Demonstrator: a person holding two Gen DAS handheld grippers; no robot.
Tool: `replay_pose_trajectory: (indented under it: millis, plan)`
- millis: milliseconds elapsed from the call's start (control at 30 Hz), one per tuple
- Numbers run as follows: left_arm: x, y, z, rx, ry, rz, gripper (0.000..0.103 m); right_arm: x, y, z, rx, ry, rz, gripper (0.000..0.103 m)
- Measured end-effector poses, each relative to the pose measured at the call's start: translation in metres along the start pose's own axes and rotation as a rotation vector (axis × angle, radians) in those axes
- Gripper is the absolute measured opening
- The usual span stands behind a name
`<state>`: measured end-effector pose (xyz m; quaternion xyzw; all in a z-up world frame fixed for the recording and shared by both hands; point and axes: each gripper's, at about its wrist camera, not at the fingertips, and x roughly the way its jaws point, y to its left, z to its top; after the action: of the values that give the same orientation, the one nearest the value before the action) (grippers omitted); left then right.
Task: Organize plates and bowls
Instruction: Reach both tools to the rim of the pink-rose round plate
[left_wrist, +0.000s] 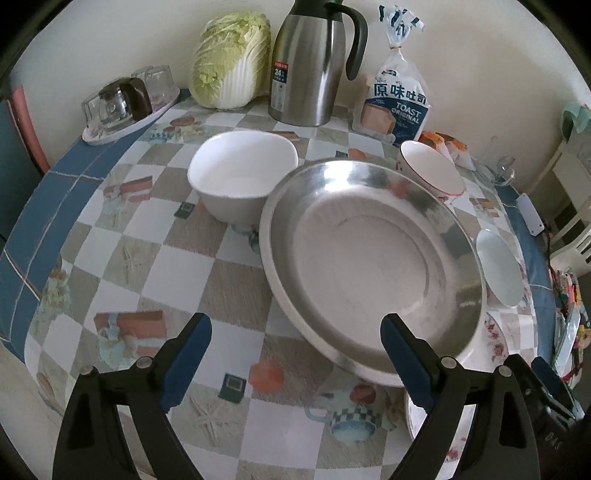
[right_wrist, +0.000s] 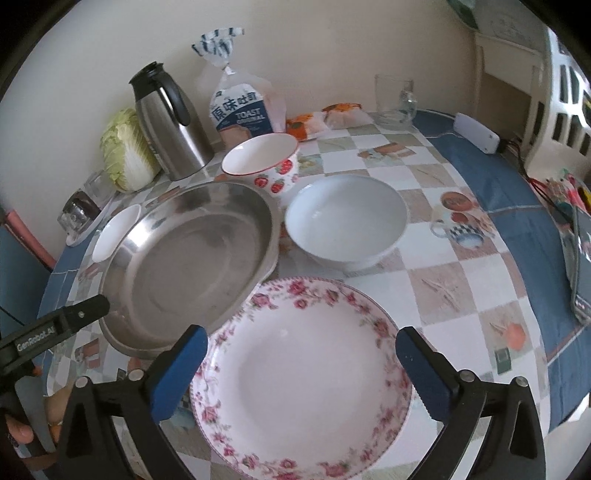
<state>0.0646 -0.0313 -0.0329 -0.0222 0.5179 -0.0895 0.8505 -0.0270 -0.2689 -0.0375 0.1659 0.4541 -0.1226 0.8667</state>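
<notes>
A steel plate (left_wrist: 369, 266) (right_wrist: 184, 266) lies mid-table, its near edge resting on the rim of a rose-patterned plate (right_wrist: 306, 376) (left_wrist: 495, 339). Around it stand a white bowl (left_wrist: 242, 173) (right_wrist: 114, 232), a strawberry-print bowl (left_wrist: 432, 166) (right_wrist: 262, 158) and a wide pale bowl (right_wrist: 347, 218) (left_wrist: 498, 269). My left gripper (left_wrist: 295, 332) is open over the tablecloth, with its right finger (left_wrist: 402, 354) at the steel plate's near rim. My right gripper (right_wrist: 301, 339) hangs open above the rose plate, nothing gripped.
Along the wall stand a steel jug (left_wrist: 314, 62), a cabbage (left_wrist: 232, 59), a bag of toast (left_wrist: 399, 99) and a tray of glasses (left_wrist: 122, 107). A glass mug (right_wrist: 395, 98) and a white box (right_wrist: 476, 136) sit far right. A hand (right_wrist: 22, 432) shows lower left.
</notes>
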Motion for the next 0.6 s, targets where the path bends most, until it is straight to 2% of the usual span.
replay_pose_trajectory:
  millis: [300, 600]
  plan:
    - [0.001, -0.010, -0.021, 0.012, 0.051, -0.071, 0.093, 0.002, -0.022, -0.010, 0.053, 0.035, -0.019, 0.103]
    - [0.008, -0.036, -0.034, 0.061, 0.118, -0.123, 0.093, 0.022, -0.064, -0.017, 0.194, 0.125, -0.041, 0.103]
